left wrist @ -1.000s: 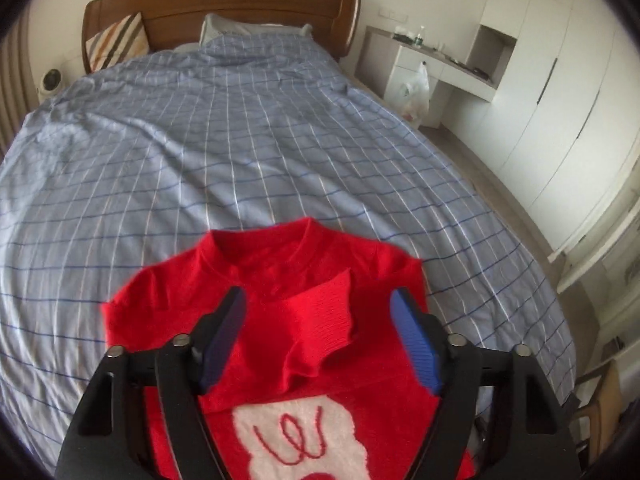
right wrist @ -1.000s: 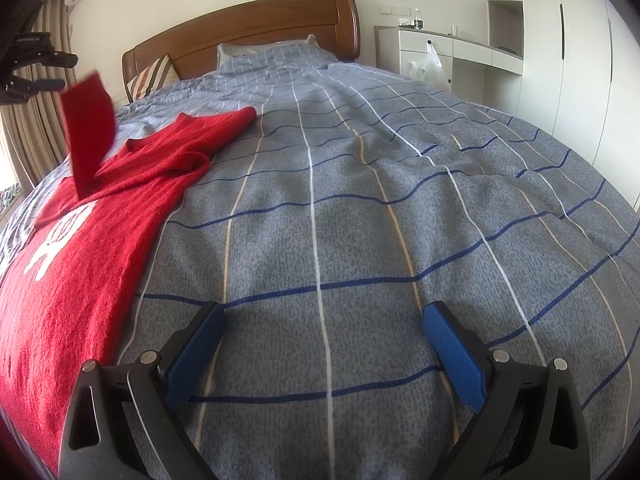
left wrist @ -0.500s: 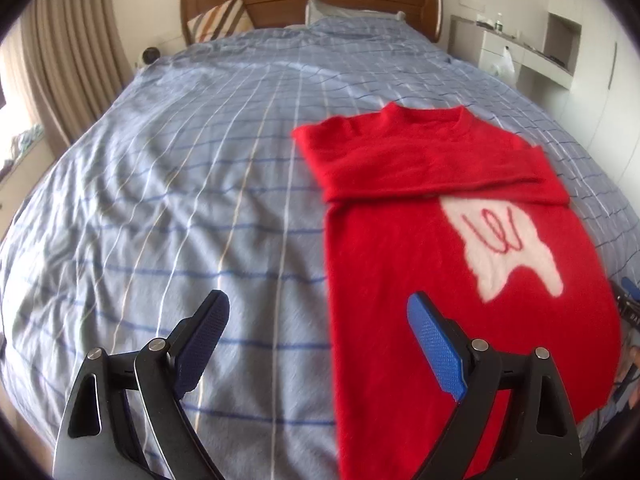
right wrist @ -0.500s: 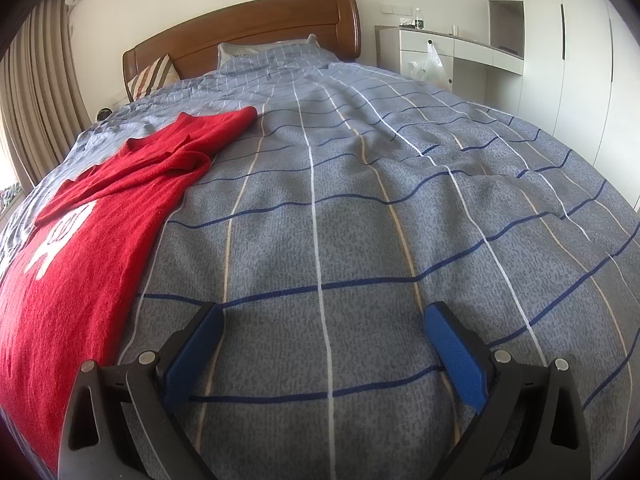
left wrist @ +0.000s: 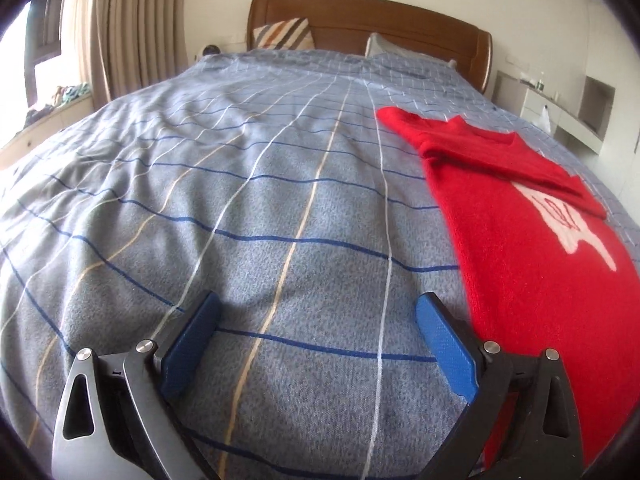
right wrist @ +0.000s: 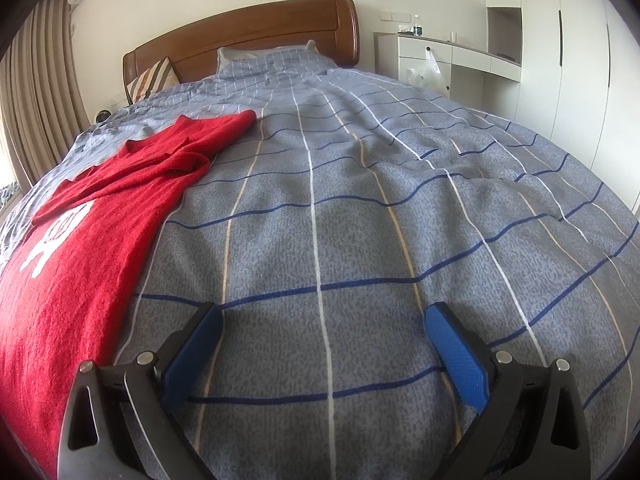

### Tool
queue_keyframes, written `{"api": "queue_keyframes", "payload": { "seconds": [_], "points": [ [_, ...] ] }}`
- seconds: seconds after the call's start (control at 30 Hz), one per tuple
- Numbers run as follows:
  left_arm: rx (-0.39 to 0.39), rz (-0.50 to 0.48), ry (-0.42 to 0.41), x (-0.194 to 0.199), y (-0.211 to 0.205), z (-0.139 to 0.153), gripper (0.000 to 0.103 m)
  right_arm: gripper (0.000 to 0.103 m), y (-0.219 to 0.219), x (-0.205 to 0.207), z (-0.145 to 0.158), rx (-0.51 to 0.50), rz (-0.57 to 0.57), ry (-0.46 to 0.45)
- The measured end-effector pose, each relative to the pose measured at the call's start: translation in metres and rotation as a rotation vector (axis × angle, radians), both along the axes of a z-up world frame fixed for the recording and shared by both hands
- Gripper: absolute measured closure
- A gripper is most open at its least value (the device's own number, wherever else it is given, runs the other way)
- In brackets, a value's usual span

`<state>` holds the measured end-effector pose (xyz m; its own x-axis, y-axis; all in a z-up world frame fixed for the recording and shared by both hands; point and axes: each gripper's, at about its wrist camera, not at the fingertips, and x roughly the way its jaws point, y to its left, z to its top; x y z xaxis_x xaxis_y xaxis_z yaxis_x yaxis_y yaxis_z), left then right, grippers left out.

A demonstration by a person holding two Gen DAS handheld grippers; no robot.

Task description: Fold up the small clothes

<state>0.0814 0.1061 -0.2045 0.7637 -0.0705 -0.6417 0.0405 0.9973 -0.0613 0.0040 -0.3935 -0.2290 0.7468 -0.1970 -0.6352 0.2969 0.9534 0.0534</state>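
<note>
A small red sweater with a white motif lies flat on the blue checked bedspread, both sleeves folded across its chest. In the left wrist view it lies right of my left gripper, which is open and empty, low over bare bedspread beside the sweater's left edge. In the right wrist view the sweater lies at the left. My right gripper is open and empty, low over the bedspread to the sweater's right.
A wooden headboard with a striped cushion and pillow stands at the far end. Curtains and a window sill are on the left. White cabinets and a desk with a plastic bag stand on the right.
My left gripper let go of the sleeve, which now lies folded across the chest, then swung left and down beside the sweater. The right gripper has hardly moved.
</note>
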Motion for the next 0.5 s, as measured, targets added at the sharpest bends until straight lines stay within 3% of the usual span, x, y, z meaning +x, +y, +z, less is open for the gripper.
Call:
{"api": "queue_keyframes", "payload": {
  "seconds": [0.5],
  "points": [
    [0.007, 0.001, -0.010, -0.0006, 0.0022, -0.0030, 0.001, 0.002, 0.0003, -0.0001, -0.0004, -0.003, 0.000, -0.002]
  ]
}}
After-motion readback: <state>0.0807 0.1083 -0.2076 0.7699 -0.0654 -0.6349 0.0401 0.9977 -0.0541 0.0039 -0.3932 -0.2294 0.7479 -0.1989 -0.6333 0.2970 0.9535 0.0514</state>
